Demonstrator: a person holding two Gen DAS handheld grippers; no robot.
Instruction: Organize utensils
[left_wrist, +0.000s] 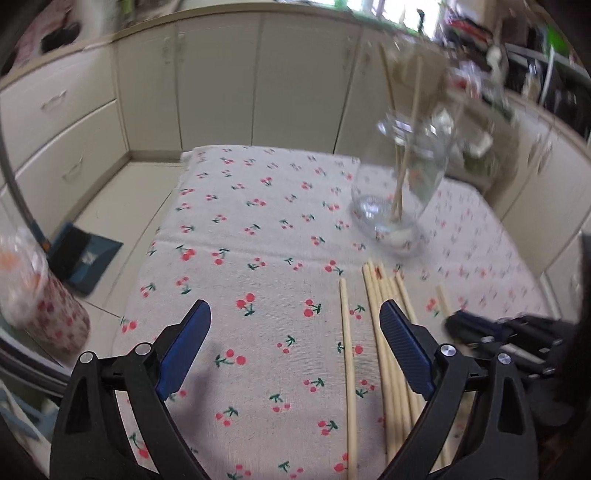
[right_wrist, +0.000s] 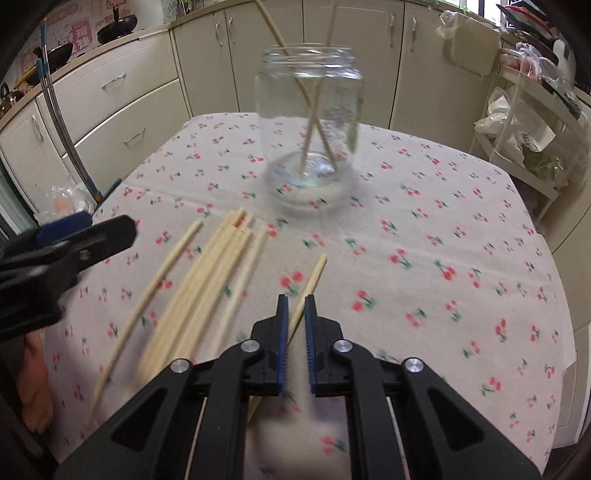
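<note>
A clear glass jar (right_wrist: 310, 118) stands on the cherry-print tablecloth (right_wrist: 424, 266) with two wooden chopsticks leaning in it; it also shows blurred in the left wrist view (left_wrist: 402, 184). Several loose chopsticks (right_wrist: 207, 280) lie in a bunch on the cloth, also seen in the left wrist view (left_wrist: 388, 332). My right gripper (right_wrist: 295, 299) is nearly shut around one single chopstick (right_wrist: 312, 280) lying apart from the bunch. My left gripper (left_wrist: 295, 314) is open and empty, its right finger over the bunch; it shows at the left of the right wrist view (right_wrist: 92, 232).
Cream kitchen cabinets (left_wrist: 221, 81) surround the table. A wire rack with bags (right_wrist: 517, 129) stands at the right. A dustpan (left_wrist: 85, 258) lies on the floor left of the table. A cherry-print container (left_wrist: 40, 306) sits at the left edge.
</note>
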